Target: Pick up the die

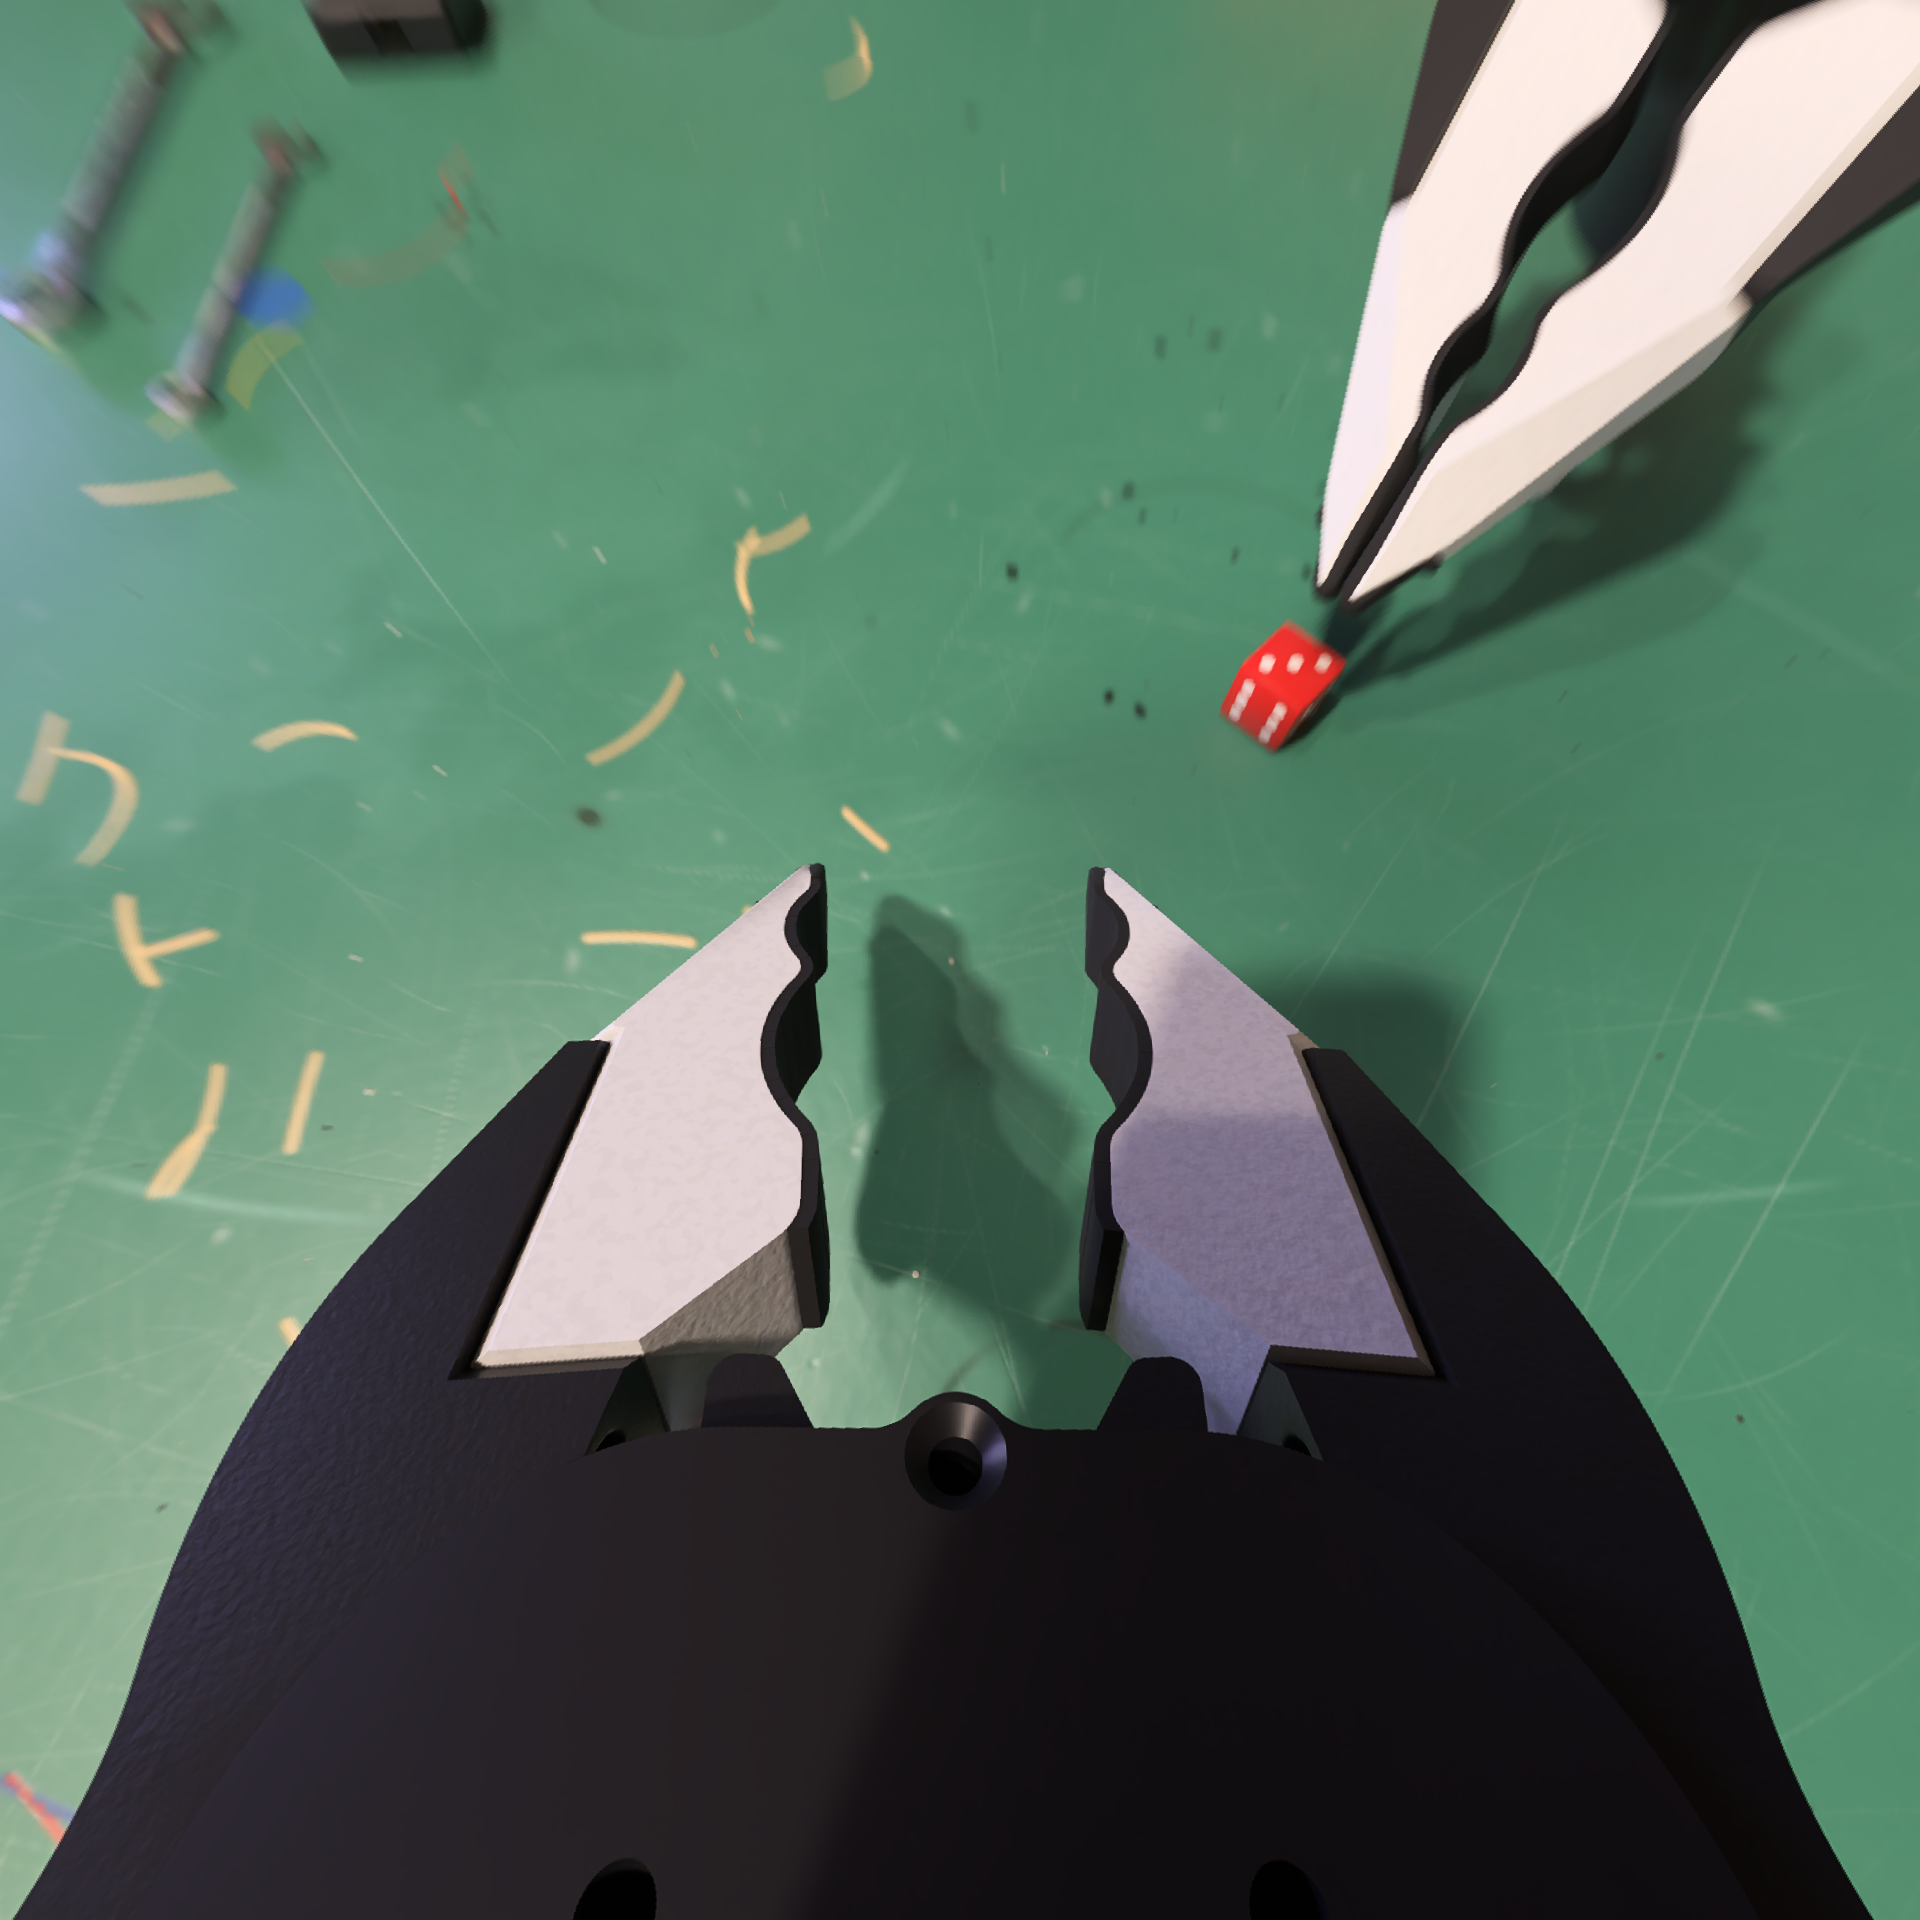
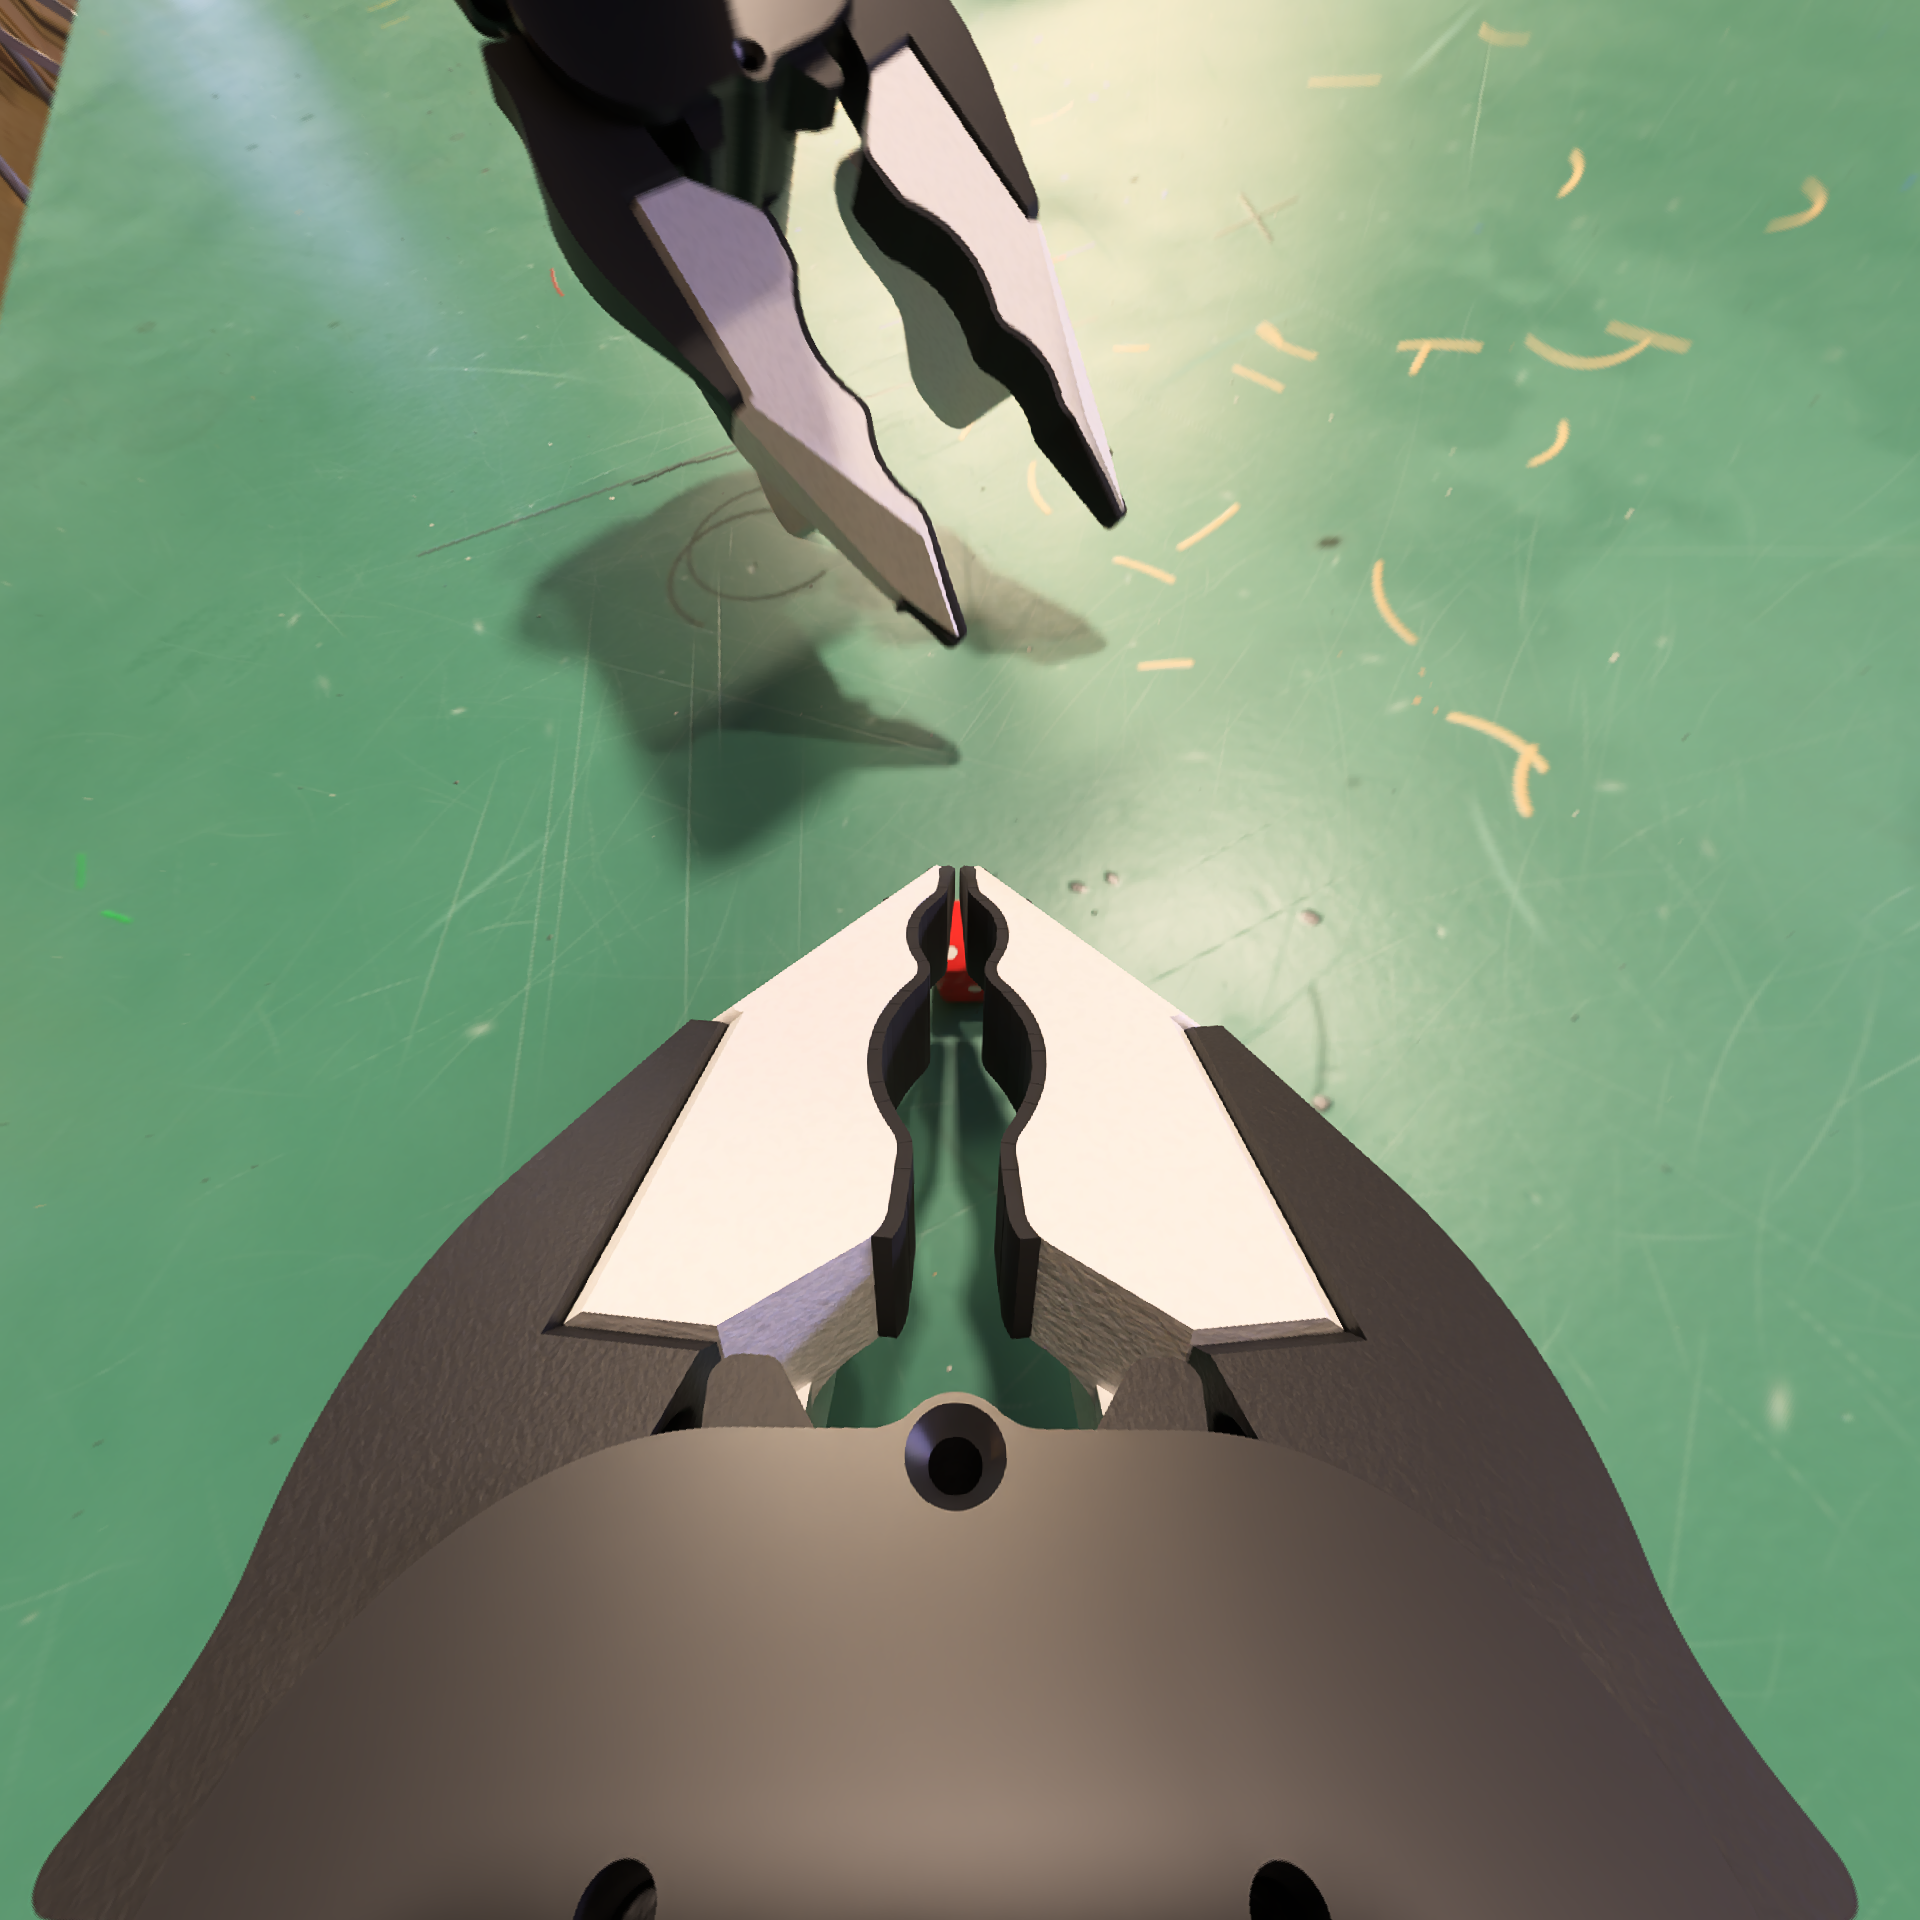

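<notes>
A small red die (image 1: 1283, 686) with white pips sits on the green mat (image 1: 1558, 1039) at the right, tilted and a little blurred. My right gripper (image 1: 1340, 592) comes down from the upper right with its fingers shut together, its tips just beyond the die and apart from it. In the right wrist view my right gripper (image 2: 956, 873) is shut, and a sliver of the die (image 2: 956, 961) shows through the gap, below the fingers. My left gripper (image 1: 956, 883) is open and empty, hovering left of the die; it also shows in the right wrist view (image 2: 1034, 574).
Two metal bolts (image 1: 73, 239) (image 1: 229, 281) lie at the far left, and a dark block (image 1: 395, 26) is at the top edge. Pale shavings (image 1: 634, 722) are scattered over the mat. The mat's left edge (image 2: 21, 208) shows in the right wrist view.
</notes>
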Motion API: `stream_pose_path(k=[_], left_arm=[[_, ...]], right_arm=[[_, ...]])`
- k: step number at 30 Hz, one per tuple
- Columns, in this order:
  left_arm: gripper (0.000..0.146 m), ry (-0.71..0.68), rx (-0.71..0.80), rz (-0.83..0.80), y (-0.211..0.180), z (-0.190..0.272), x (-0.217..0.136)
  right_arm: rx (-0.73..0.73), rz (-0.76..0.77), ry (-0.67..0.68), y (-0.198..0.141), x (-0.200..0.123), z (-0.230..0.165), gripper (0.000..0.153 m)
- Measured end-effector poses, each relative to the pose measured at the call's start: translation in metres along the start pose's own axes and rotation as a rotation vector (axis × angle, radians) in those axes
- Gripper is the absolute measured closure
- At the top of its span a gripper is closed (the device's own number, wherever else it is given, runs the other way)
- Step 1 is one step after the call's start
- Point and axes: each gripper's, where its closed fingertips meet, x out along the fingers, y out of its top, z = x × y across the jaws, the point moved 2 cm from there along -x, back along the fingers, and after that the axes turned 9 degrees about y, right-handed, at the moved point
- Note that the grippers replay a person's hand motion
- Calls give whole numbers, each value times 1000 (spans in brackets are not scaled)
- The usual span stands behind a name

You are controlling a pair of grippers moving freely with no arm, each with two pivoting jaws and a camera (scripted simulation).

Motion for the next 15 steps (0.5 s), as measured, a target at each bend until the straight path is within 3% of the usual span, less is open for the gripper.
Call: stream_pose_path(k=[4, 7, 11, 15], left_arm=[[110, 91, 22, 270, 31, 1, -40], [146, 158, 62, 443, 44, 6, -68], [146, 244, 109, 447, 44, 5, -80], [146, 188, 48, 463, 44, 4, -82]], right_arm=[[-46, 26, -22, 6, 2, 0, 152], [-35, -6, -30, 1, 5, 3, 152], [-29, -32, -24, -3, 9, 3, 152], [-22, -69, -45, -8, 13, 6, 152]])
